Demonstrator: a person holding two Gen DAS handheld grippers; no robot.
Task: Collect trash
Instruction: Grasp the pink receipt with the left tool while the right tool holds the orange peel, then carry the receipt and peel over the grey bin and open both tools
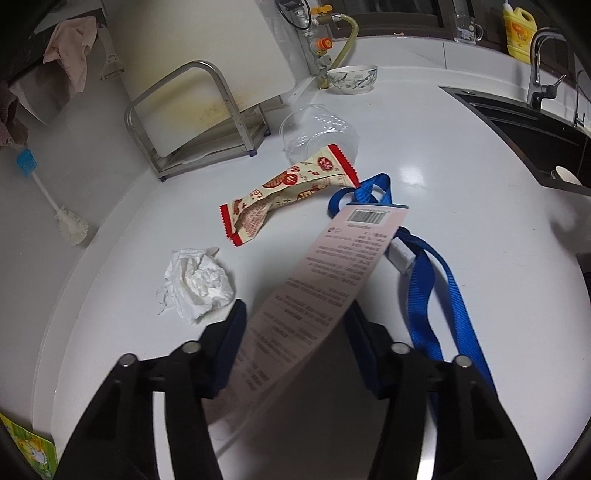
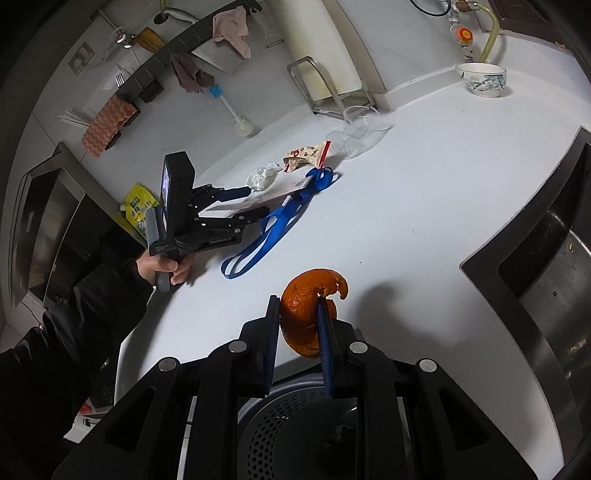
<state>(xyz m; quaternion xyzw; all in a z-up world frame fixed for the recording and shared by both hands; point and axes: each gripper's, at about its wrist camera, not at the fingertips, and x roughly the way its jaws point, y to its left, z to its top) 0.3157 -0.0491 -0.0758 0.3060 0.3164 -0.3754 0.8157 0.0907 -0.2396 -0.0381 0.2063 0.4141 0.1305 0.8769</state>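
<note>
My left gripper (image 1: 295, 314) is open, its jaws on either side of a long pink paper tag (image 1: 325, 280) tied to a blue strap (image 1: 432, 295) on the white counter. A crumpled white tissue (image 1: 199, 284) lies just left of its left finger. A red and cream snack wrapper (image 1: 291, 188) and a clear plastic cup (image 1: 319, 134) on its side lie further ahead. My right gripper (image 2: 297, 306) is shut on an orange peel (image 2: 299, 306), held above a grey perforated bin (image 2: 291, 424) at the counter's front edge. The left gripper (image 2: 255, 203) also shows in the right wrist view.
A patterned bowl (image 1: 352, 79) stands at the back by the gas pipe. A metal rack (image 1: 195, 122) holds a white cutting board. The dark sink (image 2: 546, 273) and faucet (image 1: 543, 66) are to the right. A yellow detergent bottle (image 1: 519, 31) stands on the sill.
</note>
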